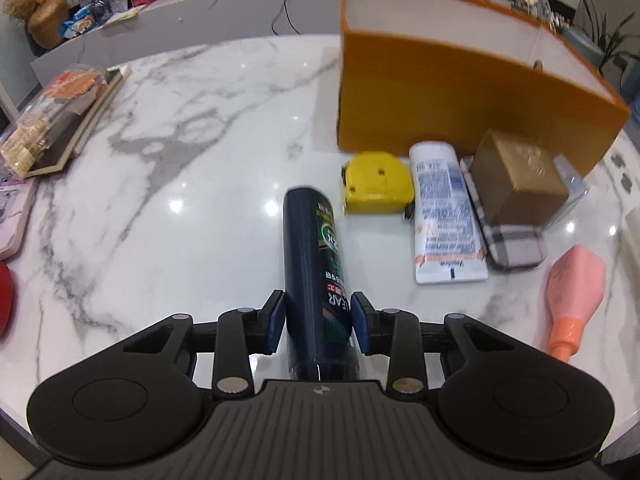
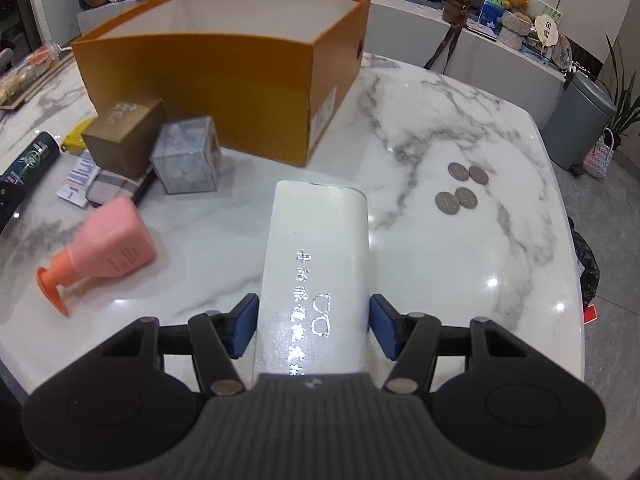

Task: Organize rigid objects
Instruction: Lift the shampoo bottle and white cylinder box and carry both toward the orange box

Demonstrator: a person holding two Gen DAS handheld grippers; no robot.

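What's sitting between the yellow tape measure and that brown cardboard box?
A white tube lying flat, printed side up, shown in the left wrist view between the tape measure and the brown box.

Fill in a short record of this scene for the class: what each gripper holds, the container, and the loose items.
left gripper: shut on dark shampoo bottle
right gripper: around white glasses case; small gaps beside the pads
container: orange box, open top
loose items: pink pump bottle, yellow tape measure, four coins
surface: marble table
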